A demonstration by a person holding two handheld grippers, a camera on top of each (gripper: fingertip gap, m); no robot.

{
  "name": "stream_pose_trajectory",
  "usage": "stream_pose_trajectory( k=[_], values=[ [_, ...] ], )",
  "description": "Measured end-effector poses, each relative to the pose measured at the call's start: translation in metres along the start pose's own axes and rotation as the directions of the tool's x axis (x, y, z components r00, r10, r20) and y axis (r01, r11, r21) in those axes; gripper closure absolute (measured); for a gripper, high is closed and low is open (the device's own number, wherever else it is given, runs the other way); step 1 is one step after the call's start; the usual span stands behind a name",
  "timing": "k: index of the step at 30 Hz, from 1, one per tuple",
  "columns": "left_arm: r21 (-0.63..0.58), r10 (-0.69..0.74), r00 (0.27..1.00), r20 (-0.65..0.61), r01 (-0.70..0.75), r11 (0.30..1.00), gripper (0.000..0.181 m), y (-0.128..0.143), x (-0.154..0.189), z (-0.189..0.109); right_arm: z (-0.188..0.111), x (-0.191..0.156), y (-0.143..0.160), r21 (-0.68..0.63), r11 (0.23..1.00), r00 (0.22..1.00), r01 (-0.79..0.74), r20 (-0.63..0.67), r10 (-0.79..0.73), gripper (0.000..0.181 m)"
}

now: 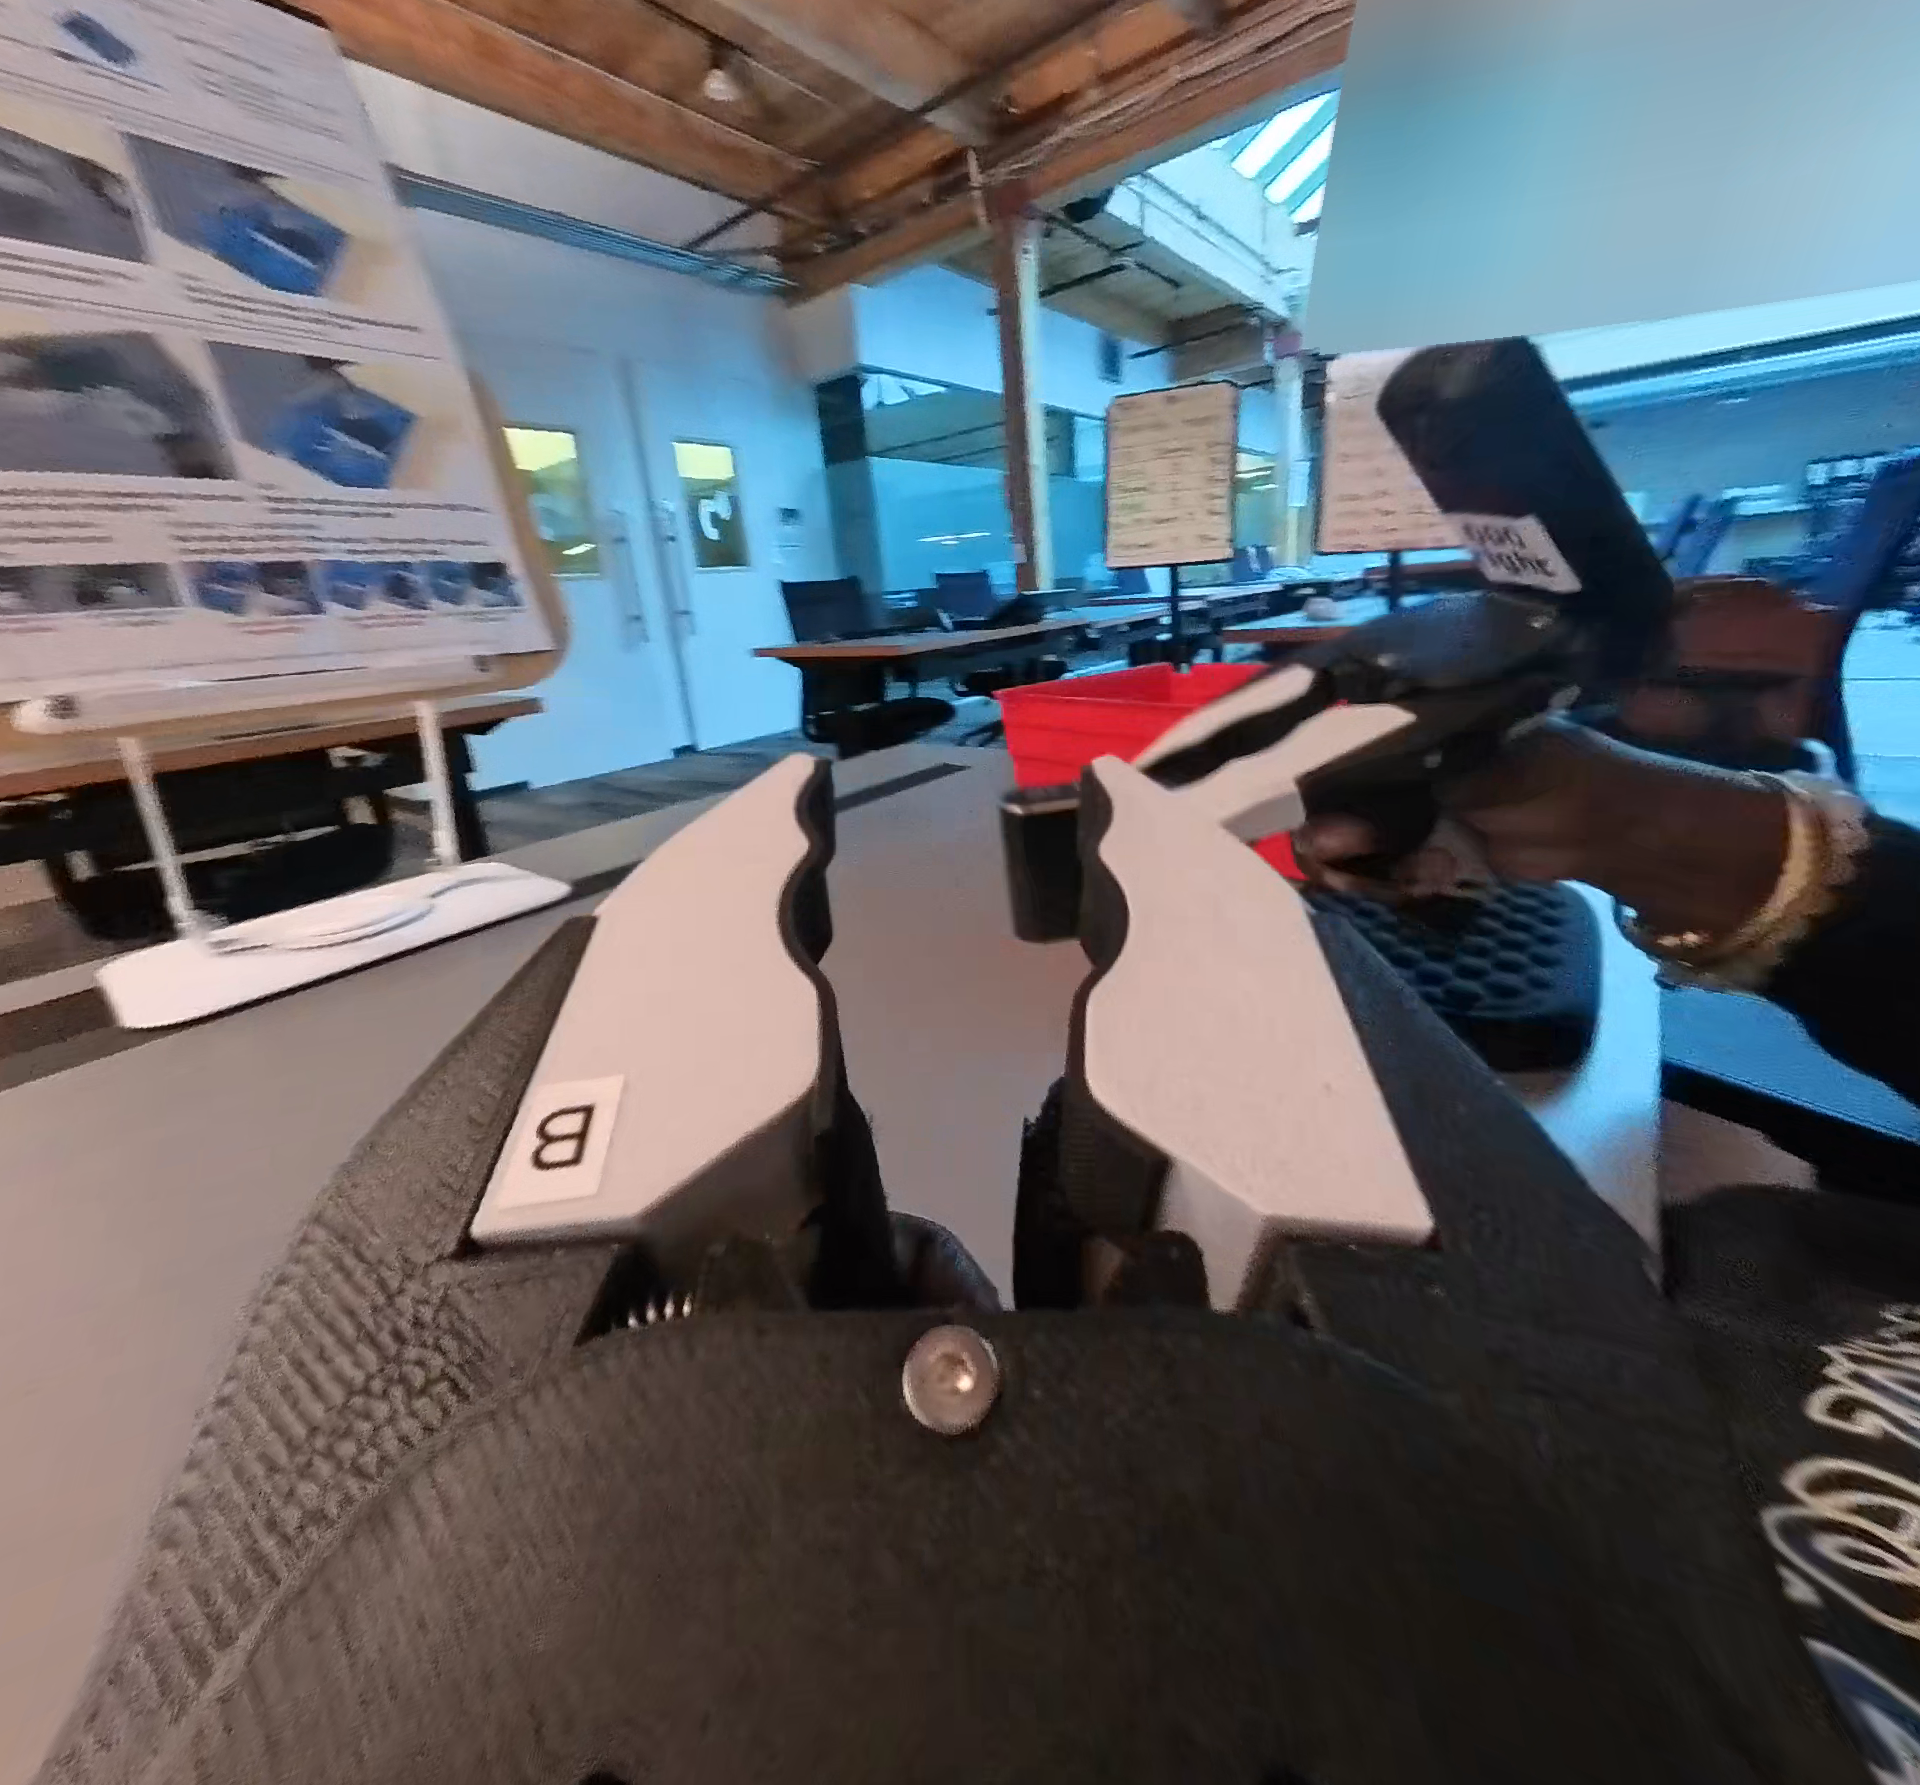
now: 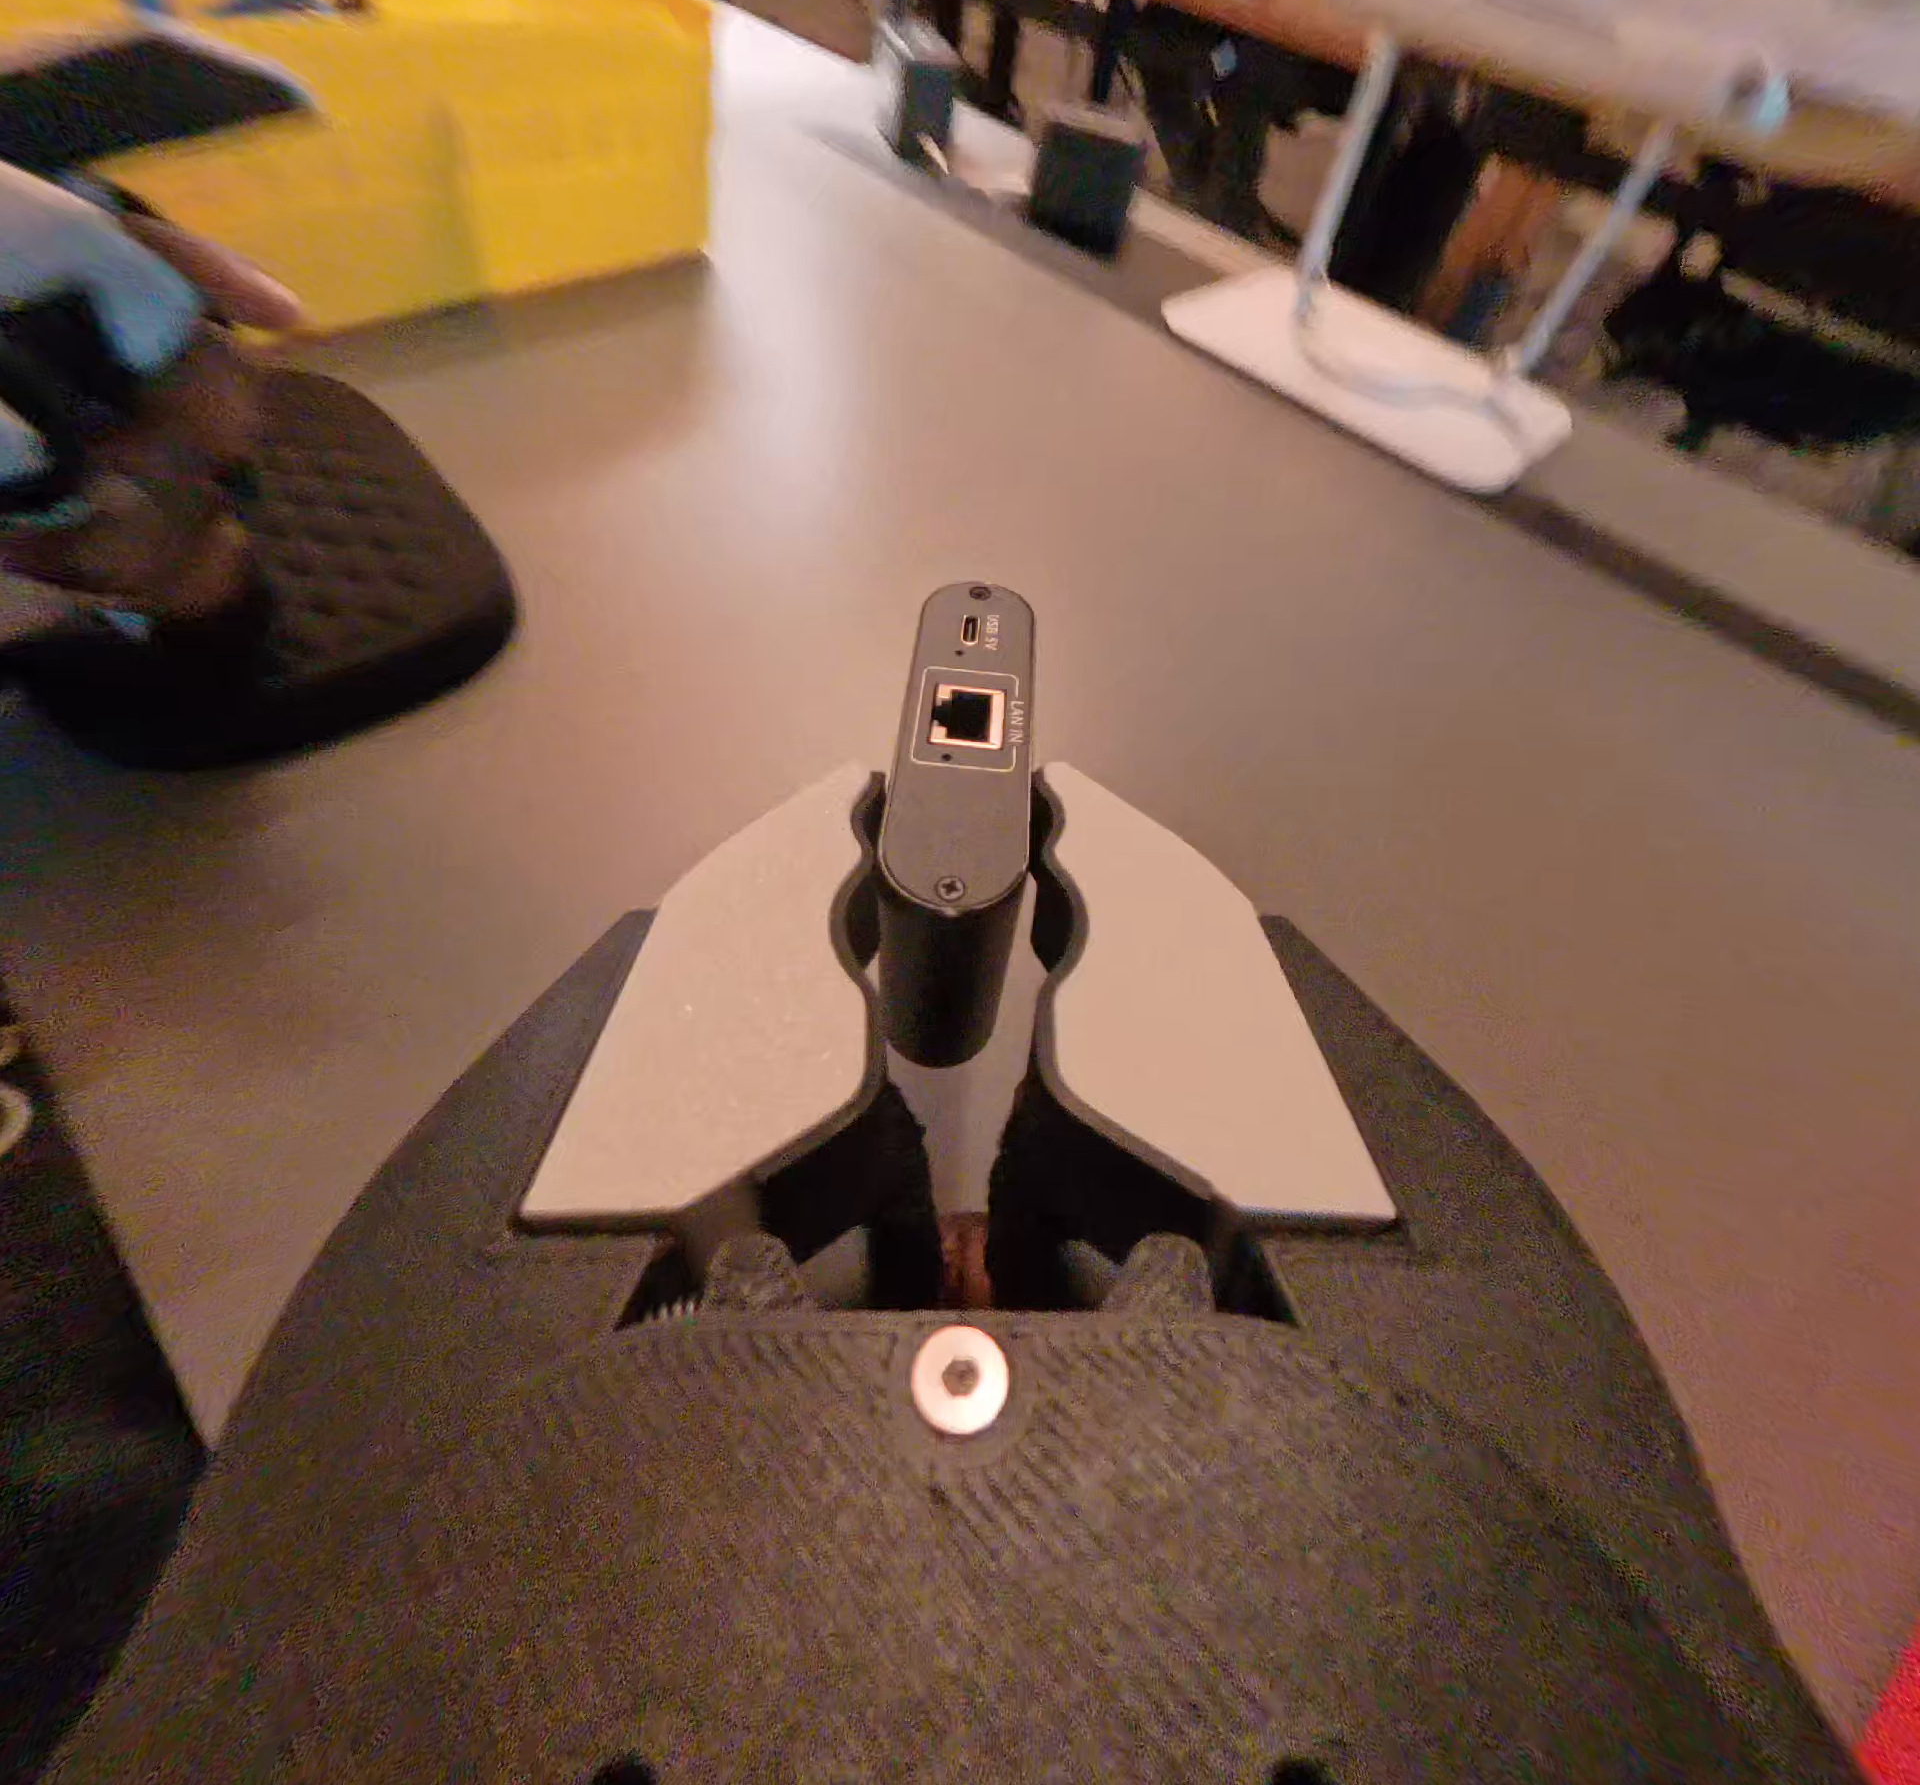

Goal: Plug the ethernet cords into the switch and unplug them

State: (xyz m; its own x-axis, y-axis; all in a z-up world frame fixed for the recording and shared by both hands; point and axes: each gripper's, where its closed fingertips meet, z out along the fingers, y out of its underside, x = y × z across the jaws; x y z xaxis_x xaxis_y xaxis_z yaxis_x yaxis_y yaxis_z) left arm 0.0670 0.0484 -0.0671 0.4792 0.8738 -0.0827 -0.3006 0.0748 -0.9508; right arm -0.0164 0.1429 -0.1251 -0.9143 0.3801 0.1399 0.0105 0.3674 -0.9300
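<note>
Right wrist view: our right gripper (image 2: 956, 888) was closed on the switch (image 2: 956, 779), a slim black box held on edge between the two grey fingers (image 2: 748, 997). The jaws stood only as far apart as the box is thick, pressing its two long sides. Its end plate faced the camera and rose above and ahead of the fingertips; on that plate an ethernet port sat in the middle, with a smaller slot above it and a screw at the lower end. No cord was in the port. Beyond the jaws lay the grey table (image 2: 1195, 644). Ahead and left of the jaws we saw a yellow bin (image 2: 499, 104), and nearer on the left a black honeycomb pad (image 2: 353, 572). Ahead and right stood the white base of a sign stand (image 2: 1371, 385).

Left wrist view: our left gripper (image 1: 956, 821) was open with a moderate gap and held nothing. Just inside its right fingertip a small black block (image 1: 1039, 862) stood on the table; whether it touched the finger we could not tell. Right of the jaws the other gripper appeared, gripped by a hand (image 1: 1538, 810); the switch could not be made out there. Behind it was a red bin (image 1: 1101, 717), and ahead left an instruction board (image 1: 208, 333).
</note>
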Motion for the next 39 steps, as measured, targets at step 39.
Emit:
stream_pose_trajectory(
  k=[39],
  values=[
    [0.005, 0.069, 0.998, -0.001, -0.069, 0.998, 0.138, 0.002, 0.002, -0.001, -0.014, -0.034, 0.074, -0.437, 0.897, 0.949, -0.064, 0.250, 0.190, 0.143]
  ],
)
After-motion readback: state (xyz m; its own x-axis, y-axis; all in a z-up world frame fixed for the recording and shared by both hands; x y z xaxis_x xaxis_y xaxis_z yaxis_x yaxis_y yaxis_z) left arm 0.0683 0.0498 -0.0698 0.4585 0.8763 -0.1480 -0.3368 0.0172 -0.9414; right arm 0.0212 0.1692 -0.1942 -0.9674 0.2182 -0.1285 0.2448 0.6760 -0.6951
